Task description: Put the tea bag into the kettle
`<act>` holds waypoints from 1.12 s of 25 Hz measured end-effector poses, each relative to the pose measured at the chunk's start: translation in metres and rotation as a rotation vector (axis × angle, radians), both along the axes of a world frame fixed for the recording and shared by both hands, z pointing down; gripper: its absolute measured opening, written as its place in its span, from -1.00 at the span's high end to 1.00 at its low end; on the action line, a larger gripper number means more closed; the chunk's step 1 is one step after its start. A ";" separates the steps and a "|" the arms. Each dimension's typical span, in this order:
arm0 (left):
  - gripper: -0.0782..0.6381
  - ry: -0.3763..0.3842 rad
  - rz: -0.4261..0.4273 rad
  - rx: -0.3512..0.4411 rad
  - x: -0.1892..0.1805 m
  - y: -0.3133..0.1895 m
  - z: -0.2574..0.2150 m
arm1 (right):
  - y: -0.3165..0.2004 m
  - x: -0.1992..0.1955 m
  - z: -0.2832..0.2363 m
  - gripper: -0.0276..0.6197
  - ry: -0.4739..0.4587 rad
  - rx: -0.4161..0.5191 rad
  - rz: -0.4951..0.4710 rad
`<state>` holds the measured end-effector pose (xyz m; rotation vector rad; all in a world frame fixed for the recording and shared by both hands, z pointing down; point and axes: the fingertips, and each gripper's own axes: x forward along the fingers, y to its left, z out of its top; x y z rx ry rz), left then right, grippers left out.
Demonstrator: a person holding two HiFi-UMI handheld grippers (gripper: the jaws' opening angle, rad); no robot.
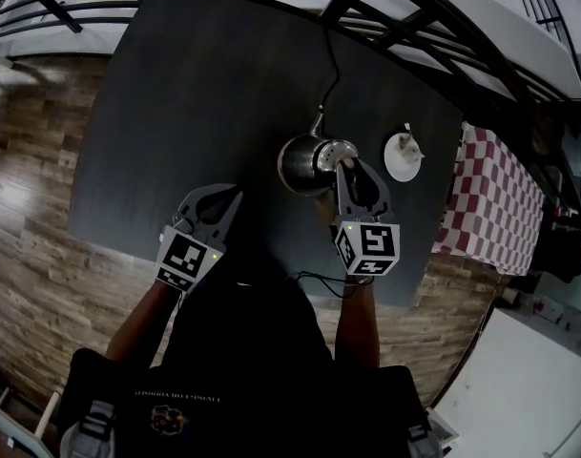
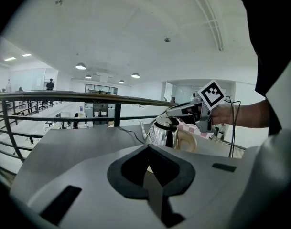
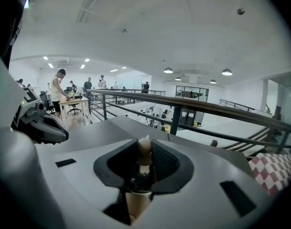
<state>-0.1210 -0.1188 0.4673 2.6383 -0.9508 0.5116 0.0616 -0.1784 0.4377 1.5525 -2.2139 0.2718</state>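
Note:
A shiny steel kettle [image 1: 304, 163] stands in the middle of the dark table [image 1: 204, 113]; the left gripper view shows this kettle [image 2: 163, 131] with its spout to the left. My right gripper [image 1: 347, 167] reaches over its top. In the right gripper view the jaws [image 3: 145, 151] sit tight around the lid's wooden knob [image 3: 144, 146], with the pale handle [image 3: 137, 203] below. A tea bag [image 1: 407, 142] lies on a white saucer [image 1: 397, 163] right of the kettle. My left gripper [image 1: 231, 197] is shut and empty, left of the kettle near the front edge.
A black cord [image 1: 330, 74] runs from the kettle to the table's far edge. A dark metal railing [image 1: 414, 8] curves behind the table. A red-and-white checkered cloth [image 1: 500, 208] lies to the right. Wooden floor [image 1: 32, 208] is on the left.

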 end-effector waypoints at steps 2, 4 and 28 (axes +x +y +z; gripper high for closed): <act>0.76 -0.010 -0.002 0.005 0.007 0.005 -0.003 | 0.005 0.006 -0.008 0.61 -0.012 0.025 0.001; 0.76 -0.015 0.002 0.016 0.019 0.011 -0.006 | 0.012 0.020 -0.015 0.61 -0.019 0.044 0.008; 0.76 -0.039 0.220 0.135 0.305 0.061 -0.037 | 0.135 0.273 -0.013 0.61 -0.138 0.101 0.204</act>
